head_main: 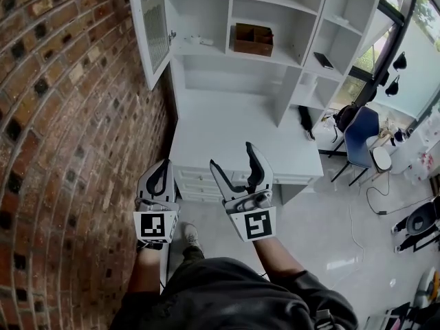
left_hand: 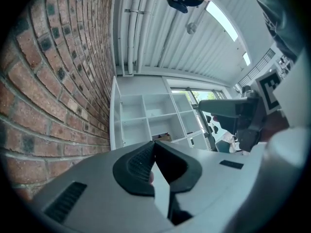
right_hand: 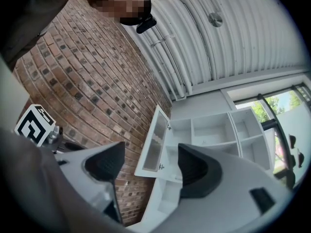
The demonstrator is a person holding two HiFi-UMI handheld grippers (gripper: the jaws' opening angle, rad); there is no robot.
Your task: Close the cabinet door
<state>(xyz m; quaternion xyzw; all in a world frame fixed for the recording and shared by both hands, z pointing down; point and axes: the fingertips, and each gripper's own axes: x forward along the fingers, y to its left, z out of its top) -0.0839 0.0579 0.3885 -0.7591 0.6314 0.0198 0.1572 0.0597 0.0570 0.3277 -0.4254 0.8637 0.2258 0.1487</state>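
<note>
Cabinet door (head_main: 152, 29): glass-paned, standing open at 11 o'clock beside the brick wall (head_main: 69, 115), well apart from both grippers. Right gripper (head_main: 234, 158): jaws spread wide, empty, aimed at the door (likely readied to push it). Left gripper (head_main: 163, 174): jaws together, holding nothing.

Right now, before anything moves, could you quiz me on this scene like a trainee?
1. True or false: the cabinet door stands open.
2. Which gripper's jaws stand apart? A. left gripper B. right gripper
3. What brown thing sits on a shelf to the right of the door?
Key: 1 true; 2 B; 3 a box.
</note>
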